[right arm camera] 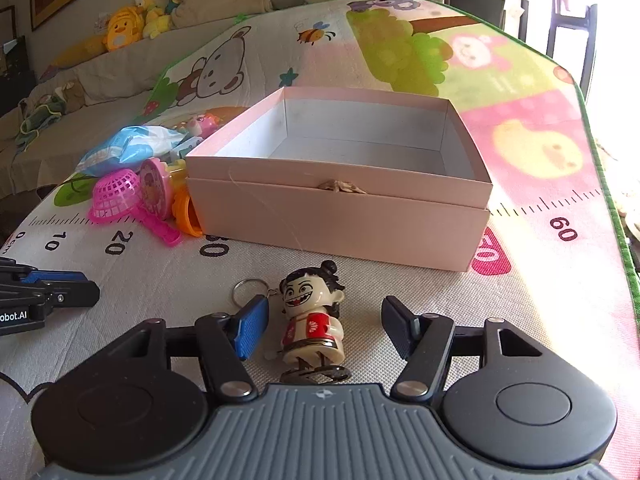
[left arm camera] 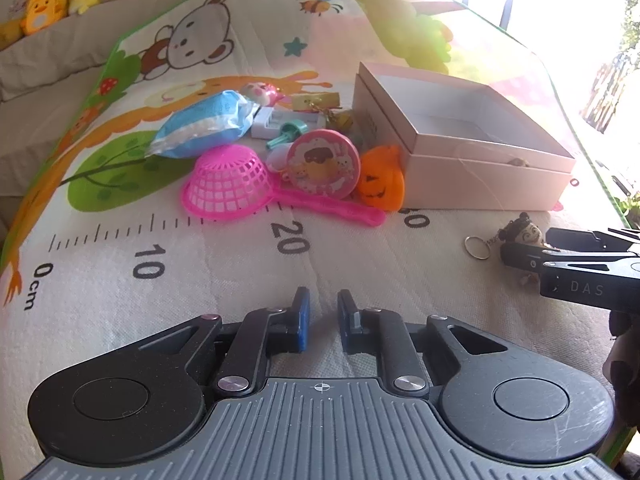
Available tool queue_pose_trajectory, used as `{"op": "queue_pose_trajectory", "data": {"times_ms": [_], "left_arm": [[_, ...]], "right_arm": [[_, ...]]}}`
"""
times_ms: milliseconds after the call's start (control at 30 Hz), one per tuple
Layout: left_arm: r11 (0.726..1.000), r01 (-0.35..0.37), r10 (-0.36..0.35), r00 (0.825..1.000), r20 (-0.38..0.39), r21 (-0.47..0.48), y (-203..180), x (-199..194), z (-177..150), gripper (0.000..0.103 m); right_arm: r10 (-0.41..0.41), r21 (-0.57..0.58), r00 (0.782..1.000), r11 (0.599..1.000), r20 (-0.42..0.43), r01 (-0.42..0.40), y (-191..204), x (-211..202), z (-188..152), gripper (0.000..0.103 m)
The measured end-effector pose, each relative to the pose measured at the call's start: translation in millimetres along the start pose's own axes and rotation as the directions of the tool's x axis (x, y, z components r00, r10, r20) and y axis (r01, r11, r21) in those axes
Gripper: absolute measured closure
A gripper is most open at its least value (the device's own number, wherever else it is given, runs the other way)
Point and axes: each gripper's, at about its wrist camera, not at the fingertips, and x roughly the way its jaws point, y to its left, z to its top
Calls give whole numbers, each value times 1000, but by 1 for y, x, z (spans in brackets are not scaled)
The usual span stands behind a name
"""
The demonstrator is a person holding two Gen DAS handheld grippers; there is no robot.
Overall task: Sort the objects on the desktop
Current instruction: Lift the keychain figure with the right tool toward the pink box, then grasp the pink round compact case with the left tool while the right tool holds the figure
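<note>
A cartoon-figure keychain [right arm camera: 314, 320] with a metal ring stands on the play mat between the fingers of my right gripper [right arm camera: 324, 324], which is open around it without touching. It also shows in the left wrist view [left arm camera: 524, 236], behind the right gripper [left arm camera: 520, 258]. An open pale pink box [right arm camera: 340, 208] sits just beyond it. My left gripper [left arm camera: 323, 312] hovers low over the mat, nearly closed and empty. Left of the box [left arm camera: 480, 176] lies a pile: pink strainer [left arm camera: 228, 184], round pink tin [left arm camera: 322, 164], orange pumpkin [left arm camera: 380, 180], blue packet [left arm camera: 208, 126].
The colourful play mat [left arm camera: 160, 264] has a printed ruler along its front. A sofa with plush toys [right arm camera: 120, 28] lies behind it. Bright window light washes out the right side. The mat's green edge [right arm camera: 600, 152] runs down the right.
</note>
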Motion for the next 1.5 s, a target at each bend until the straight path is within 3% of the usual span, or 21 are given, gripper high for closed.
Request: {"op": "queue_pose_trajectory", "data": {"times_ms": [33,67,133,267,467,633,867,933,967,1067,1200,1333,1500], "left_arm": [[1000,6,-6,1000,0,-5,0,0,0,68],[1000,11,-11,1000,1,-3,0,-2,-1,49],[1000,-8,8,1000,12,-10,1,-4,-4,33],[998,-54,55,998,27,-14,6,-11,-13,32],[994,-98,100,994,36,-56,28,-28,-27,21],[994,-86,88,995,41,-61,35,-29,-37,8],[993,-112,114,993,43,-47,27,-25,-38,4],[992,-106,109,993,44,-68,28,-26,-35,4],[992,-92,96,994,52,-84,29,-27,-33,4],[996,-42,52,992,119,-83,24,-28,-19,4],[998,-41,48,980,194,-38,6,-12,16,5],[999,-42,41,976,215,0,-5,21,53,19],[999,-29,33,986,166,-30,1,55,67,29]], "right_arm": [[-10,16,1000,1000,2,10,-3,0,0,33],[-15,31,1000,999,0,15,-6,0,0,31],[-11,47,1000,999,0,11,-7,0,-1,31],[84,15,996,996,-9,-84,9,-4,-2,33],[212,-152,977,965,-17,-212,61,-8,-11,44],[228,-243,974,945,0,-221,82,-19,-19,44],[164,-211,986,965,37,-153,68,-22,-11,35],[153,-201,988,969,21,-146,67,-15,-9,41],[152,-199,988,969,12,-146,67,-12,-8,59],[122,-198,992,973,15,-117,64,-10,-8,62],[101,-163,995,982,18,-97,48,-10,-12,62],[111,-108,993,988,37,-107,33,-12,-17,62],[145,-62,988,988,45,-142,25,-12,-16,62]]}}
